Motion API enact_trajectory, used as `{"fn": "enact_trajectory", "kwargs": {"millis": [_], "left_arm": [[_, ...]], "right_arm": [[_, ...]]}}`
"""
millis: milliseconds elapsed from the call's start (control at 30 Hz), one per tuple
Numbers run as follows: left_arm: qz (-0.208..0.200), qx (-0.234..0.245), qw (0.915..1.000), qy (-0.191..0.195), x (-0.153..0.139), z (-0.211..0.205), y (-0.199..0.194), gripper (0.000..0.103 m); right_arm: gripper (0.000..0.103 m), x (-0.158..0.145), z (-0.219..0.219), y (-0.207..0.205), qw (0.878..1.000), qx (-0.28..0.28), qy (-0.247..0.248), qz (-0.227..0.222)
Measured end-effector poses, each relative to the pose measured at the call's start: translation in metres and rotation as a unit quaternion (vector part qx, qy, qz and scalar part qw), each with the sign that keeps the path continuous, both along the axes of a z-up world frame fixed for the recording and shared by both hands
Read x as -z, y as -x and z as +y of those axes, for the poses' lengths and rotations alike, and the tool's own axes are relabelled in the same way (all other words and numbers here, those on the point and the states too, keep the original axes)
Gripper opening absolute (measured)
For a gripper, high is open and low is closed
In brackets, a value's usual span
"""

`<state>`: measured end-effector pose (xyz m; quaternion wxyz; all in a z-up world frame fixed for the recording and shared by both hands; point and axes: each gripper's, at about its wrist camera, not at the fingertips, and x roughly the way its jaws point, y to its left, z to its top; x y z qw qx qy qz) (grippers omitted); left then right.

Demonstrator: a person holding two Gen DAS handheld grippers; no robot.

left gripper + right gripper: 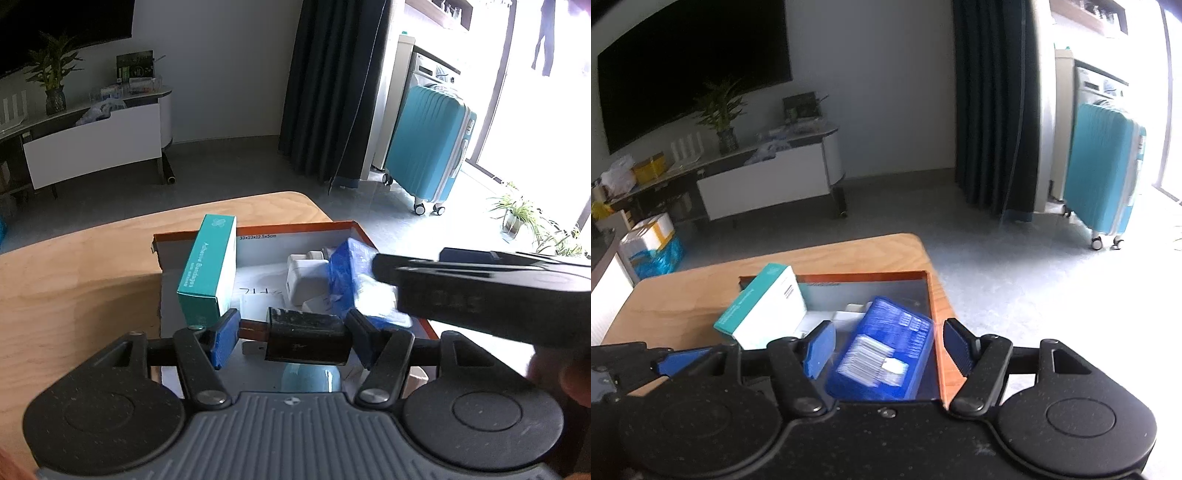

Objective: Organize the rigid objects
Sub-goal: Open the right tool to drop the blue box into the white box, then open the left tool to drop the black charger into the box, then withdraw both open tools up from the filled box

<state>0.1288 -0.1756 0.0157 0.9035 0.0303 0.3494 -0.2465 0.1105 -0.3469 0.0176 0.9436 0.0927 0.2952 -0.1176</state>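
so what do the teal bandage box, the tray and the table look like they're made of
Teal bandage box: printed cardboard, smooth with a slight sheen, sharp folded edges. Tray: probably thick cardboard, orange rim, white inside, torn at one corner. Table: light wood or a wood veneer, matte, grain lines showing; which one can't be told.

Teal bandage box (208, 266) upright, blue packet (882, 350) tilted, white adapters (304, 275) inside orange-rimmed box (295, 226)

Wooden table (683, 295), orange-rimmed box (936, 295) on it
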Motion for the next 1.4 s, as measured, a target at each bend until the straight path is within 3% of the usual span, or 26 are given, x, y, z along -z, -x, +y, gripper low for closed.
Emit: {"fn": "enact_trajectory", "kwargs": {"millis": [300,500,633,800,933,1400], "left_arm": [[-0.008,0.015,0.9999,0.002,0.001,-0.018,-0.013,0.064],[0.002,0.002,1.0,0.005,-0.001,-0.015,-0.015,0.077],[0.002,-0.003,1.0,0.009,-0.009,-0.009,-0.007,0.083],[0.003,-0.018,0.9998,0.003,-0.017,-0.001,0.008,0.089],[-0.001,-0.035,0.9994,-0.006,-0.025,0.005,0.022,0.096],[0.008,-0.068,0.9973,-0.025,-0.021,0.026,0.062,0.101]], "right_arm": [[0.078,-0.013,-0.01,0.029,0.999,0.028,-0.011,-0.032],[0.078,-0.019,-0.009,0.039,0.999,0.026,-0.007,-0.036],[0.079,-0.022,-0.005,0.047,0.999,0.017,-0.009,-0.034],[0.09,-0.027,0.0,0.061,0.999,0.01,-0.005,-0.038],[0.092,-0.032,0.003,0.072,0.999,0.002,-0.004,-0.039],[0.092,-0.03,0.016,0.105,0.999,-0.027,-0.007,-0.022]]}}
